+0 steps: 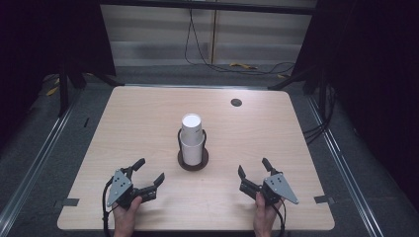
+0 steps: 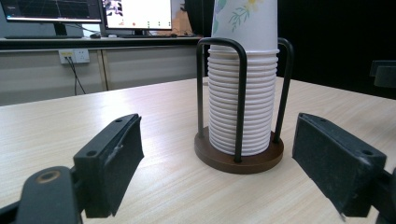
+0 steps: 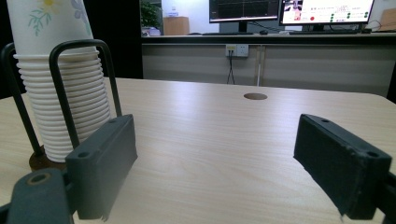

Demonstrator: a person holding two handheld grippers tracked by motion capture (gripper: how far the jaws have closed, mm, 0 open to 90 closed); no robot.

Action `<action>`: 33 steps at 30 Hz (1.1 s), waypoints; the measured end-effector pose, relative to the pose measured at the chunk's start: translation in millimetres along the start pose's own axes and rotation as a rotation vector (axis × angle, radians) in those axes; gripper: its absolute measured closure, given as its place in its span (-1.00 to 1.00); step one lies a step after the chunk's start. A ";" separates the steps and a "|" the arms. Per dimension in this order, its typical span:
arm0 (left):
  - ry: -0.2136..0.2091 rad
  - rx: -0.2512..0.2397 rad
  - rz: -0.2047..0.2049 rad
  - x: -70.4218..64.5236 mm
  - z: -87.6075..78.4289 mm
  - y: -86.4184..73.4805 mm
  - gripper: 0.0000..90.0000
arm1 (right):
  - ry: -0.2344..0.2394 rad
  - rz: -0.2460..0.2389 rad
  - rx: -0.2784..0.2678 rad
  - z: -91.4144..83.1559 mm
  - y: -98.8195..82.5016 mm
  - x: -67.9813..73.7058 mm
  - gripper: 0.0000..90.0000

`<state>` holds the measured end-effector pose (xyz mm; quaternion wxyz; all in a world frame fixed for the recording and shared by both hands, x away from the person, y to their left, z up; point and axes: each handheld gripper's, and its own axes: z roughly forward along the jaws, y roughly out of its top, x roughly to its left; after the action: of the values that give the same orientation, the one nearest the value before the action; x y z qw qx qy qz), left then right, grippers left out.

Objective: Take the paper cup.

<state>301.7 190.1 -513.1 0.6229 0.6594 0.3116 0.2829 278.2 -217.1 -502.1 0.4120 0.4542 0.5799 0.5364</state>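
High view: pale wood-grain surface (image 1: 148,123) with a round cable hole (image 1: 236,102) at upper right, on grey floor between dark curtains; cables trail along the back wall. At frame centre a stack of paper cups (image 1: 191,136) stands upright in a dark wire holder (image 1: 192,160) with a round brown base. Left tool (image 1: 147,177) at lower left and right tool (image 1: 254,172) at lower right, both with jaws spread and empty, well apart from the stack.
Left gripper view: stack (image 2: 242,102) centre-right, white ribbed rims, floral print on the top cup; monitors (image 2: 93,11) at upper left.
Right gripper view: stack (image 3: 63,84) at left edge; monitors (image 3: 289,10) at upper right
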 end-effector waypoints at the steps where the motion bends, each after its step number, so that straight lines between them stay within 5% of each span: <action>1: 0.008 -0.002 -0.010 -0.7 -0.3 -0.2 -0.65 | -0.003 0.006 0.001 -0.3 0.0 0.0 -0.72; 21: -0.002 -0.002 -0.004 -1.9 -0.6 -0.1 -0.65 | 0.014 0.011 0.033 2.4 1.2 -1.3 -0.71; 33: -0.010 -0.006 -0.007 -1.7 -0.5 -0.2 -0.65 | 0.085 0.026 0.101 6.3 4.2 1.1 -0.63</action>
<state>300.3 189.2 -513.2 0.6275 0.6579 0.3099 0.2782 284.3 -214.5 -498.5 0.3564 0.4587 0.6174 0.5306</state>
